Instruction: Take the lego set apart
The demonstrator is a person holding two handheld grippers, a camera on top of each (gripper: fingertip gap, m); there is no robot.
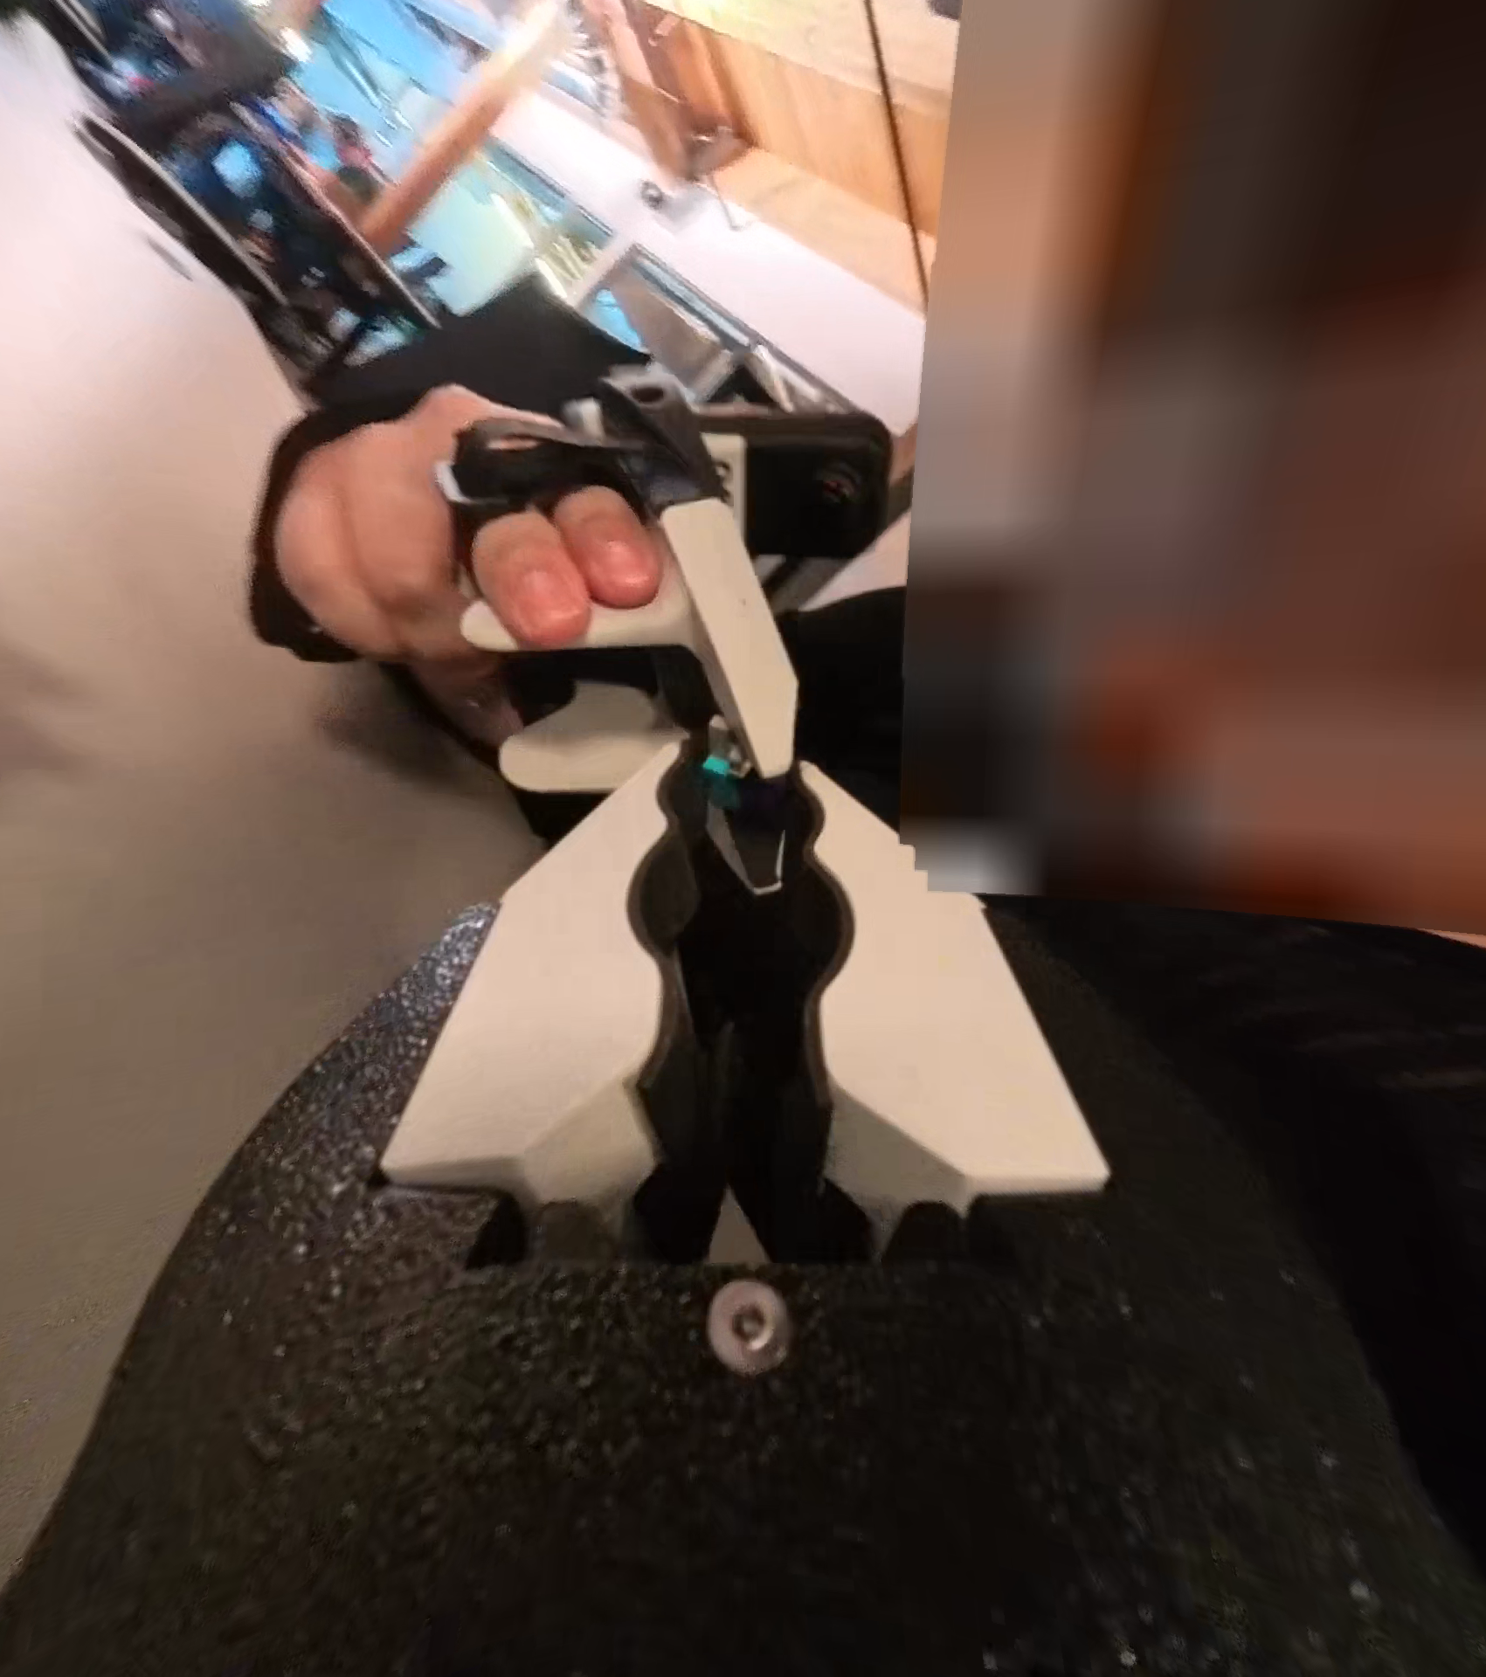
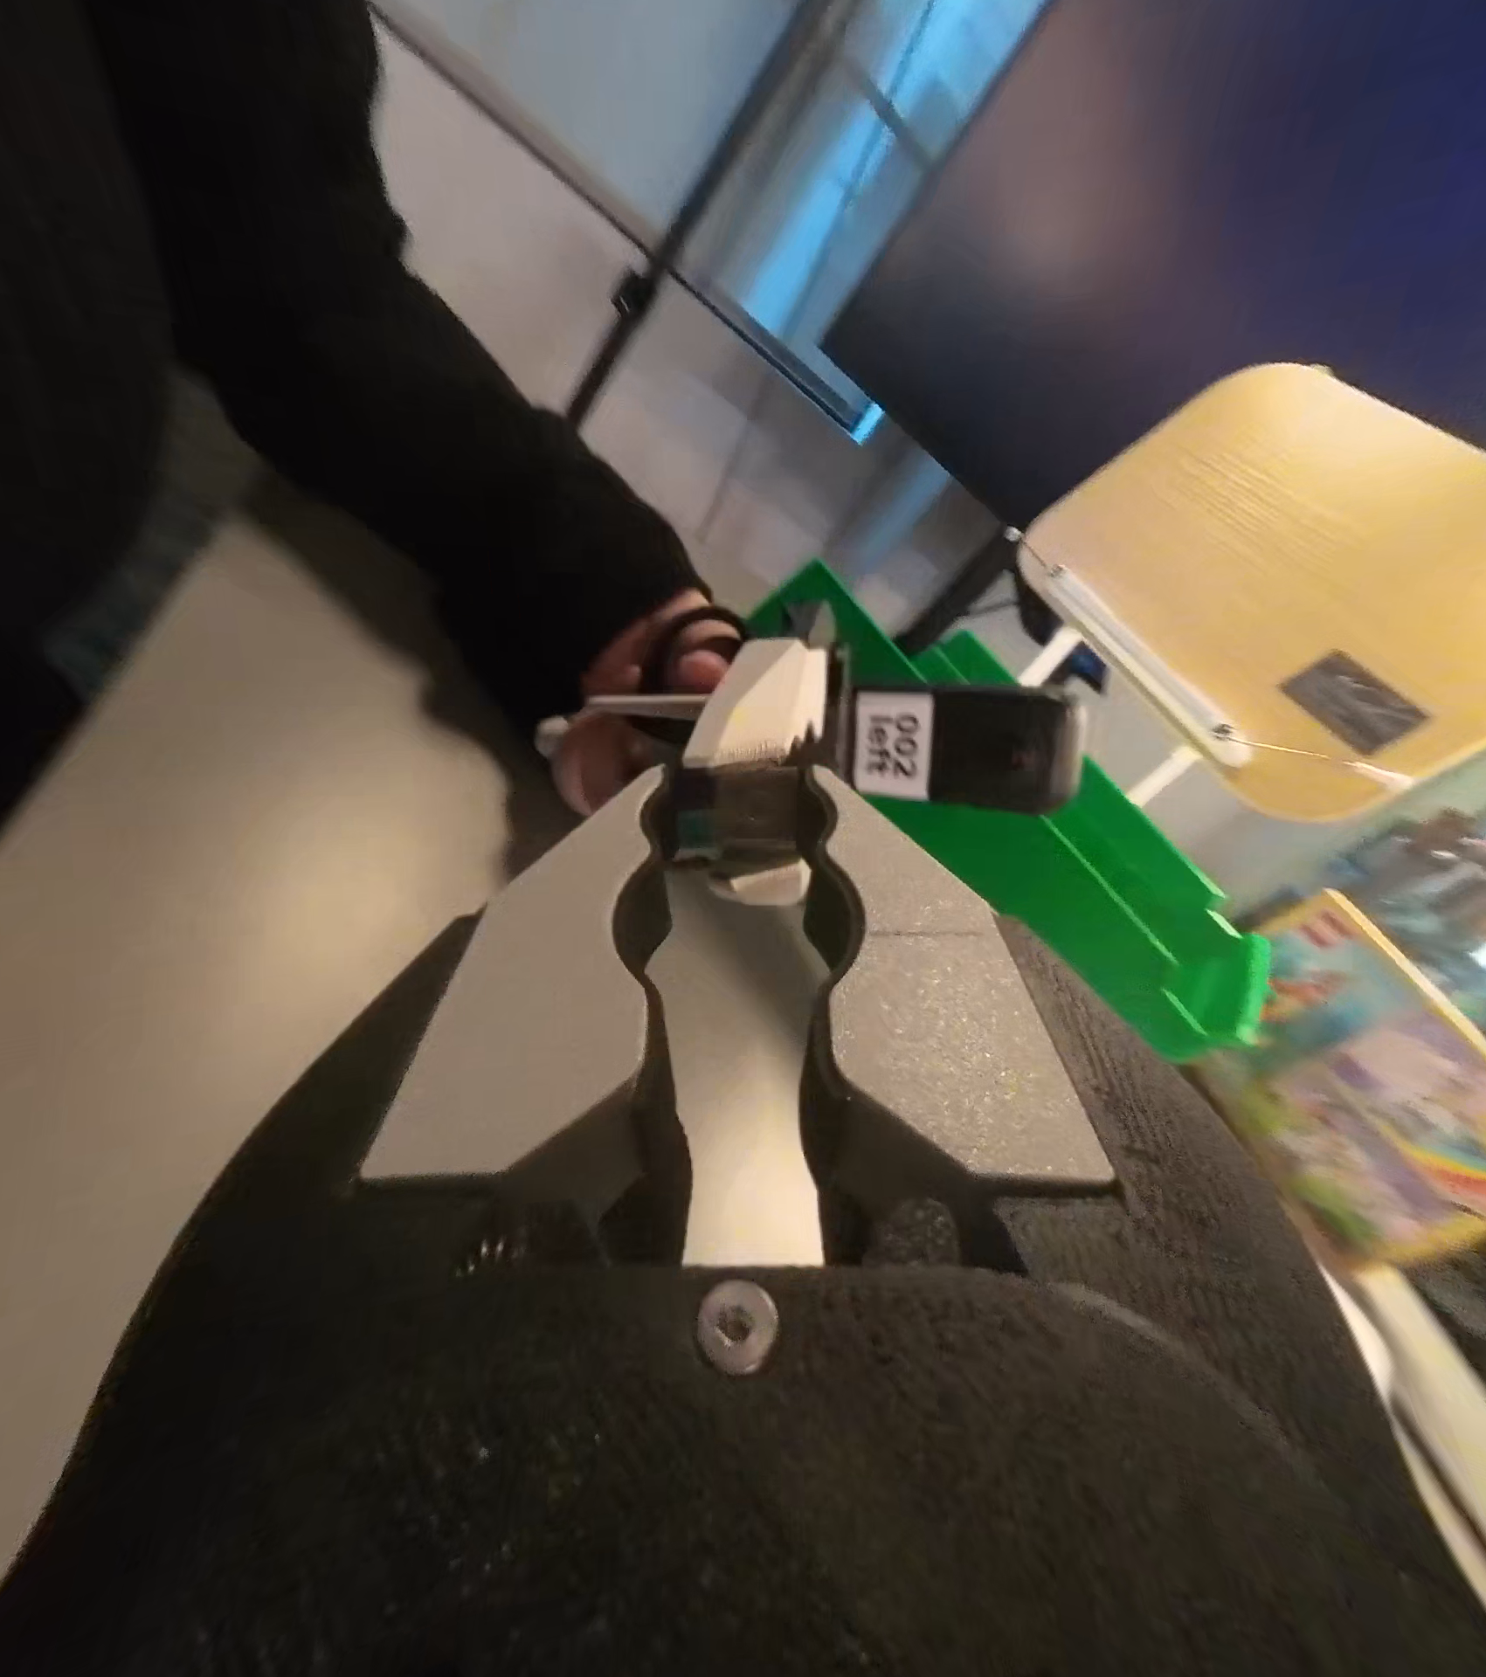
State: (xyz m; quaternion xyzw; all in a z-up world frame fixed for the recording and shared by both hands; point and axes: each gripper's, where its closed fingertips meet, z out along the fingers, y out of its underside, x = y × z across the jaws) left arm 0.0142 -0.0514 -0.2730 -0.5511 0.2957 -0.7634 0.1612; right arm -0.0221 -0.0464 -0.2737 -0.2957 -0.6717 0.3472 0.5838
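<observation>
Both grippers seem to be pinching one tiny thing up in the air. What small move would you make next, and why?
Probably pull the two apart with a slight twist. In the left wrist view the left gripper and the right gripper meet tip to tip on a small teal and dark lego piece, held above the table. It looks joined, though it is too small to be sure.

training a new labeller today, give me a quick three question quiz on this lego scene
1. True or false: the left gripper and the right gripper meet at one small lego piece.
2. The bin behind them is: a) red, b) green, c) blue.
3. What covers the wrist of the hand holding the right gripper?
Key: 1 true; 2 b; 3 a black sleeve.
</observation>
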